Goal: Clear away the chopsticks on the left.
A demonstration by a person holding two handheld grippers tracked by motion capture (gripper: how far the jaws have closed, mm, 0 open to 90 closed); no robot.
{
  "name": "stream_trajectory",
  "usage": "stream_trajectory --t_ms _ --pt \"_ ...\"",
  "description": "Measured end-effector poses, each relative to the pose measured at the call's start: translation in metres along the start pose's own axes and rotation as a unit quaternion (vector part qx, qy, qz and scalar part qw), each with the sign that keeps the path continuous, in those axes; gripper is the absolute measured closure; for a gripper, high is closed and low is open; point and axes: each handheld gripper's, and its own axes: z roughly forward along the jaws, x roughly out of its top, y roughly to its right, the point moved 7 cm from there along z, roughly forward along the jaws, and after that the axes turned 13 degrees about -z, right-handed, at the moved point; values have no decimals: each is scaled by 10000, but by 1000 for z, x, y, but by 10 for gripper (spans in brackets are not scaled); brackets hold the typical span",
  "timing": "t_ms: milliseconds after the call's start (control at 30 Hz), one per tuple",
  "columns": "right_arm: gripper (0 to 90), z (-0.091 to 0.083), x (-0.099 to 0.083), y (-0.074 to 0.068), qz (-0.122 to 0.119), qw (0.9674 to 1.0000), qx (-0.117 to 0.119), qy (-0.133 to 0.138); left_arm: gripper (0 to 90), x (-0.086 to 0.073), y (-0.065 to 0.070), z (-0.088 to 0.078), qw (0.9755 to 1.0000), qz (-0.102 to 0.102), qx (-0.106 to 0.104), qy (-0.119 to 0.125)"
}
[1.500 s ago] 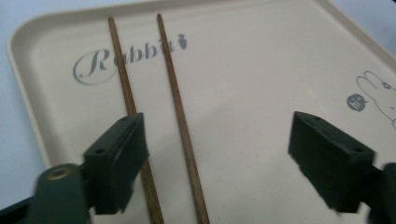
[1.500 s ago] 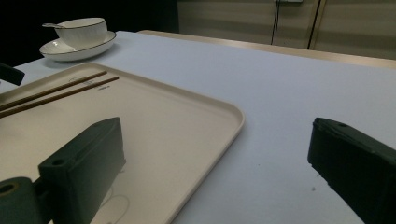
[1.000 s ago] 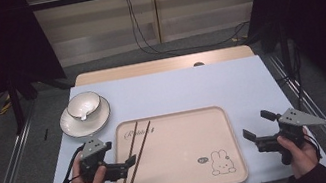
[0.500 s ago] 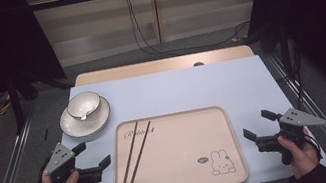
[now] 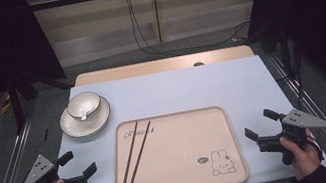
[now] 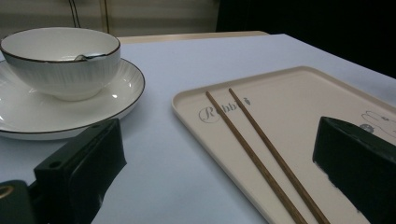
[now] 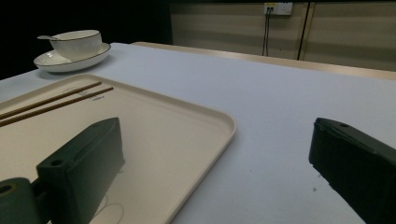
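Note:
A cream tray [image 5: 185, 169] with a rabbit drawing lies at the table's front middle. Two brown chopsticks [image 5: 134, 158] lie side by side on its left part, also seen in the left gripper view [image 6: 261, 158] and the right gripper view [image 7: 51, 103]. A white bowl [image 5: 84, 105] with a spoon in it stands on a white plate [image 5: 72, 129] at the back left. My left gripper [image 5: 77, 165] is open and holds nothing, at the front left corner, left of the tray. My right gripper [image 5: 261, 125] is open and holds nothing, right of the tray.
The pale blue table top [image 5: 190, 86] ends close to both hands at the front. Metal rails [image 5: 12, 169] run along both sides of the table. Cables [image 5: 140, 29] hang at the far wall.
My left gripper has drawn back from the chopsticks on the tray to the front left corner of the table. The chopsticks stay on the tray. The right gripper has not moved.

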Motion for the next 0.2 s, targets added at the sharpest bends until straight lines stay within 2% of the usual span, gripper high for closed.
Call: stream_trajectory --t_ms 67,133,200 --pt "29 -1 0 0 72 10000 -31 -2 20 -2 -3 -2 10000 -23 75 31" --pt "27 -1 -1 1 -2 10000 -50 -7 20 -3 -3 -2 9999 -67 72 37" --pt "25 -1 -1 0 -30 10000 -44 -31 20 -2 -4 -3 9999 36 152 57"
